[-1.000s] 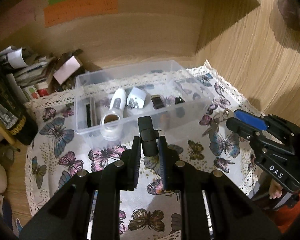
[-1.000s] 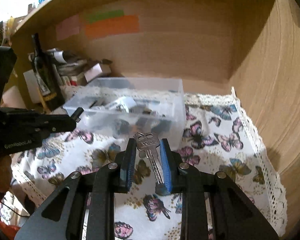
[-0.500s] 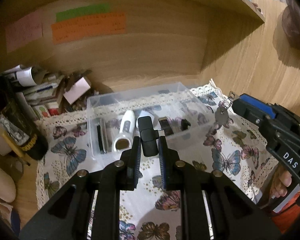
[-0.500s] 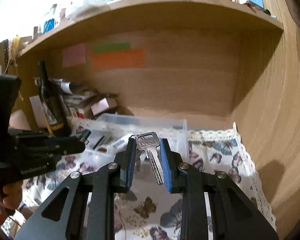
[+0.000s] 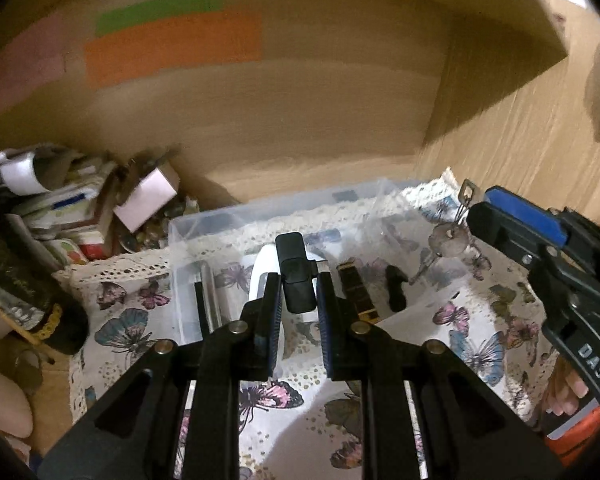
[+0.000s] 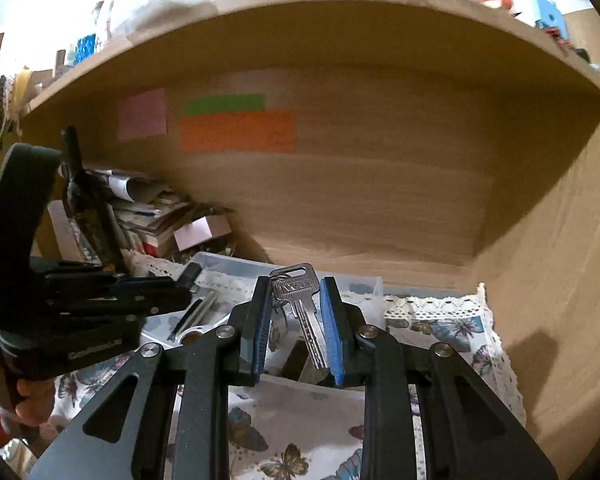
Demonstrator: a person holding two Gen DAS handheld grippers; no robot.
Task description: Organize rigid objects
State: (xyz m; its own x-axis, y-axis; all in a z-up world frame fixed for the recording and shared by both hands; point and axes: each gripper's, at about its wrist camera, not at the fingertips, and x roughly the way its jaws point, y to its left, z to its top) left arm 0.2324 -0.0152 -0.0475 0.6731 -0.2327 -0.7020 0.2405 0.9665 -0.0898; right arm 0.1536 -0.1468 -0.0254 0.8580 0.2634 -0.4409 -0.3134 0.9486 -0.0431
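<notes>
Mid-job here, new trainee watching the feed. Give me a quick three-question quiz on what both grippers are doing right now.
1. True or false: the left gripper holds a small black device.
2. What does the right gripper hold: A) a pen, B) silver keys, C) nothing?
3. Fill in: both grippers are near a clear plastic ____.

Key: 1 true; 2 B; 3 bin.
</notes>
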